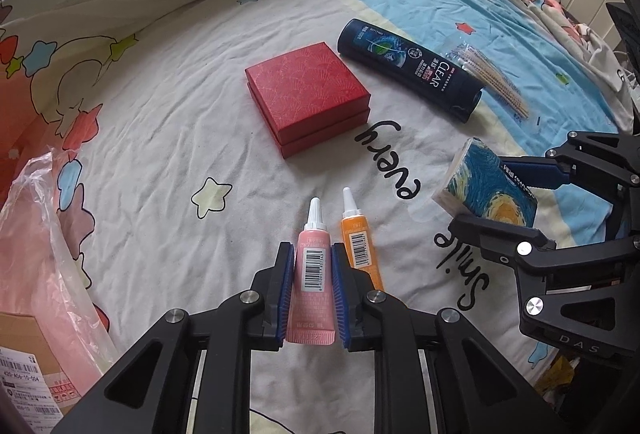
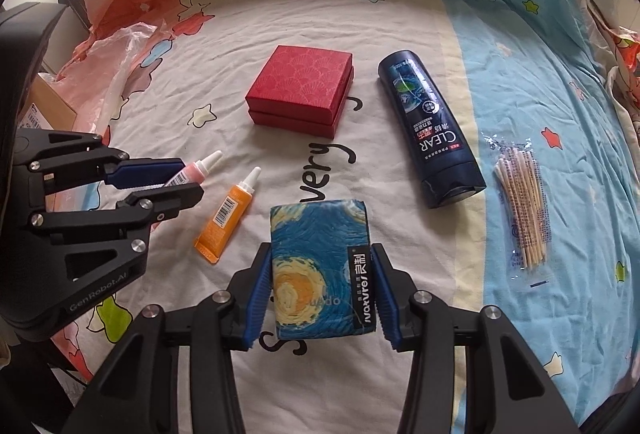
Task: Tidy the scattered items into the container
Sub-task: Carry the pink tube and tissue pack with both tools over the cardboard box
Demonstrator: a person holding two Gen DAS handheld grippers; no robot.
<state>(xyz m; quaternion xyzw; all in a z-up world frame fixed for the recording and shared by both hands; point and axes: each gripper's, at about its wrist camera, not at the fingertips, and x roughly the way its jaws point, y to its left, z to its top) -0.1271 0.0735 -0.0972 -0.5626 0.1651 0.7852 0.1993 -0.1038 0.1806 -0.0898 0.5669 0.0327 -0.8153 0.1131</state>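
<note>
Left wrist view. Count on the bedsheet [image 1: 152, 122]: 2 small tubes, 1 red box, 1 dark bottle, 1 bag of cotton swabs, 1 tissue pack. The left gripper [image 1: 311, 262] is clamped on the pink tube [image 1: 313, 278], blue pads pressed against both its sides, white nozzle pointing far. The orange tube [image 1: 359, 242] lies just right of it, parallel, partly covered by the right-hand finger. The red box [image 1: 307, 96], lid on, sits further off, centre. The shampoo bottle [image 1: 410, 68] lies on its side, far right of the box; the cotton swab bag [image 1: 494, 78] is beside it, transparent and hard to make out. At right, the right gripper [image 1: 496, 194] holds the tissue pack [image 1: 486, 190]. Near left: a pink plastic bag [image 1: 44, 234] and a cardboard carton [image 1: 28, 362], both cut by the frame edge.

Right wrist view. Same count: 2 tubes, 1 box, 1 bottle, 1 swab bag, 1 tissue pack. The right gripper [image 2: 322, 278] grips the tissue pack [image 2: 320, 274] across its width. The left gripper [image 2: 180, 178] enters from the left, closed on the pink tube [image 2: 196, 168], whose body is mostly hidden. The orange tube [image 2: 228, 214] lies free nearby. The red box [image 2: 302, 88] is far centre, the shampoo bottle [image 2: 430, 126] to its right, the cotton swab bag [image 2: 522, 210] further right. The carton [image 2: 48, 110] is mostly hidden at far left.
</note>
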